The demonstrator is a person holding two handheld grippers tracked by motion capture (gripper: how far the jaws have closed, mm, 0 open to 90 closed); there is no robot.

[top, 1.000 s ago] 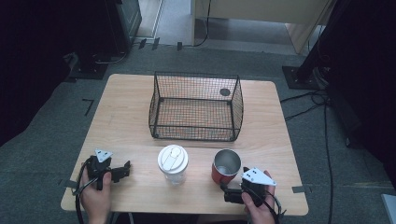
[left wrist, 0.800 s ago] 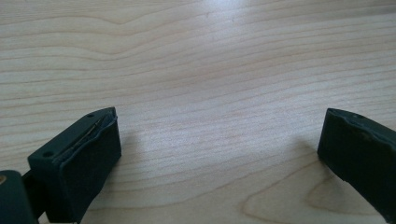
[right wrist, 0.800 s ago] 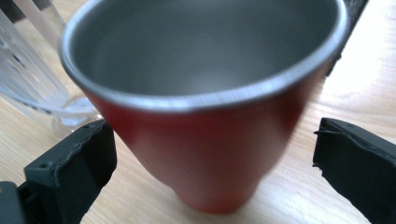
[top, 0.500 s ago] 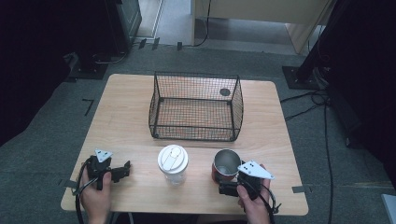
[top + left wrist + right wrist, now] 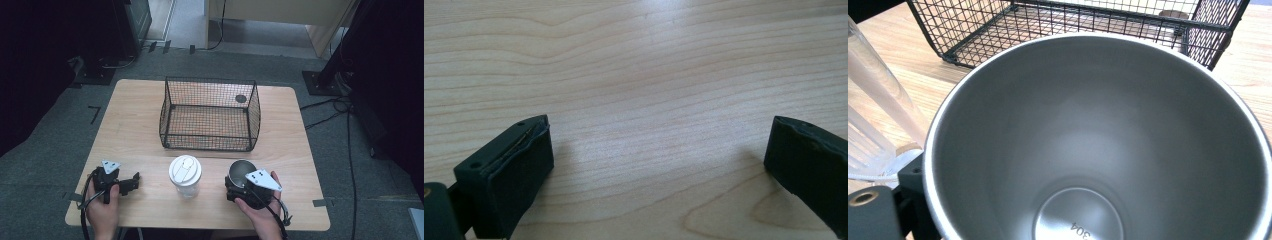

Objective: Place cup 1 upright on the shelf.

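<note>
A steel cup (image 5: 241, 171) stands at the table's front right, and in the right gripper view I look straight down into it (image 5: 1088, 125). My right gripper (image 5: 234, 189) has just been closing, with the cup between its jaws. Its left finger (image 5: 905, 197) lies against the cup's outer wall, while the other finger is hidden behind the cup. My left gripper (image 5: 134, 182) rests at the front left, open (image 5: 659, 165), with only bare wood between its fingers (image 5: 519, 167).
A clear tumbler with a white lid (image 5: 185, 173) stands just left of the cup and close to it (image 5: 870, 110). A black wire basket (image 5: 210, 116) sits mid-table beyond both (image 5: 1073, 20), with a small dark round spot (image 5: 241, 99) at its far right corner.
My right hand has moved left and forward onto the steel cup, which now sits between its jaws. The left hand has stayed put.
</note>
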